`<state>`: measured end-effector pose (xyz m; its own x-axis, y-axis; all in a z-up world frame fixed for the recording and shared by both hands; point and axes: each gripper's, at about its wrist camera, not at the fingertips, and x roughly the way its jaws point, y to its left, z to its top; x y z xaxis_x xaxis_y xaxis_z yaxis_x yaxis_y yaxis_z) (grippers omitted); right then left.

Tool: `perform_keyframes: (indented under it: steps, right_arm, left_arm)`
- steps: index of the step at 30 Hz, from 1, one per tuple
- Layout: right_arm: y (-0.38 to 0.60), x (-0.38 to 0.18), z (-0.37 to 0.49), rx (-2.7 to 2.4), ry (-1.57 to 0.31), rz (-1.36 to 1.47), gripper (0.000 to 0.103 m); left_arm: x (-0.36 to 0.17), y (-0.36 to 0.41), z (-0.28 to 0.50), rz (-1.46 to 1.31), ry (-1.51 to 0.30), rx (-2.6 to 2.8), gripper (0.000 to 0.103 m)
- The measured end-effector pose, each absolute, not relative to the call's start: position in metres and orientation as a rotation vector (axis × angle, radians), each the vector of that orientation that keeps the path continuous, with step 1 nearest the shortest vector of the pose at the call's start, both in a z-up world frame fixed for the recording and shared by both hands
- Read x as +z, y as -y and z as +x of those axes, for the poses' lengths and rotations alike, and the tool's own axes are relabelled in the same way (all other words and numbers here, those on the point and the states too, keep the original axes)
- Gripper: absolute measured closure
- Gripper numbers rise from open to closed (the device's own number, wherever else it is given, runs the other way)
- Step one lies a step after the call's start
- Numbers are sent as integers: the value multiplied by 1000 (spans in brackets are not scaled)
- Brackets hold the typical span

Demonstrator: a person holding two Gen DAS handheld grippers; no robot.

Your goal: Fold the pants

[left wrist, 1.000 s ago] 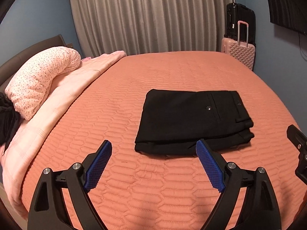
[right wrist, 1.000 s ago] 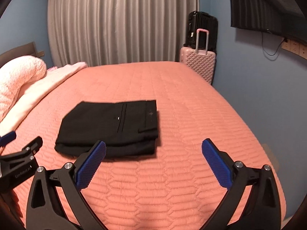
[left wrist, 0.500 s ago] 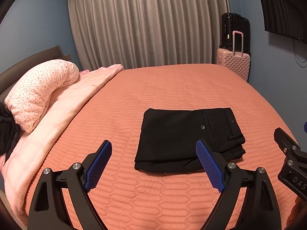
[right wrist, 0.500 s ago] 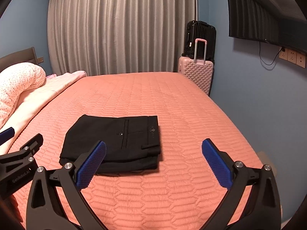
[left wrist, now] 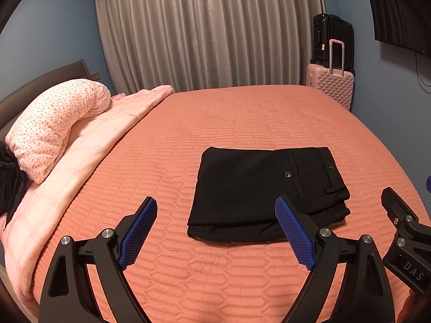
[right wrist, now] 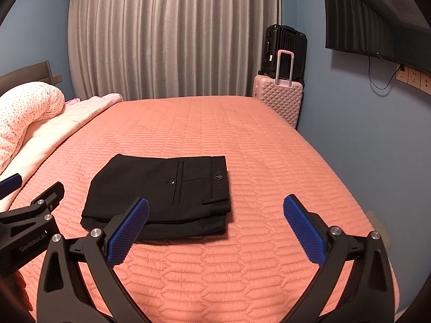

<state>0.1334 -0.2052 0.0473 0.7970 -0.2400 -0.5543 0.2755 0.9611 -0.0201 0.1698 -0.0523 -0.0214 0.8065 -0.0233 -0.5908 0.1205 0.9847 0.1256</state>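
Pants (left wrist: 265, 196), black dress trousers of smooth woven cloth, lie folded into a compact rectangular stack on the salmon-orange quilted bedspread (left wrist: 242, 123), near the front of the bed, waistband and buttoned back pocket uppermost at the right end. In my judgement the folding is complete or nearly so. The left gripper (left wrist: 215, 235), black-framed with blue textured pads, hovers above the bedspread with its fingers spread wide and nothing between them; one pad overlaps the stack's near edge in the left wrist view, but contact cannot be confirmed. The right gripper (right wrist: 225, 232), of the same build, likewise stands with fingers spread and empty, above the quilt at the stack's near right corner. Risks noted: the lower layers protrude slightly at the waistband end, so any brush from a pad would likely drag the top layer and skew the stack. A further pinch on only the upper layer would peel it open rather than shift the whole bundle. The smooth cloth may slide on itself if pressed off-centre. A speckled pink bolster pillow (left wrist: 54, 129) and a pale pink blanket (left wrist: 89, 161) lie well apart on the left and pose no hazard.
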Motion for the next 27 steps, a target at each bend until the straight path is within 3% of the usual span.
perform_keyframes:
  steps: [27]
  right_arm:
    - [196,50,134,-271,-578,55,5]
  left_arm:
    - [-21,51,169,153,-628,-82,15]
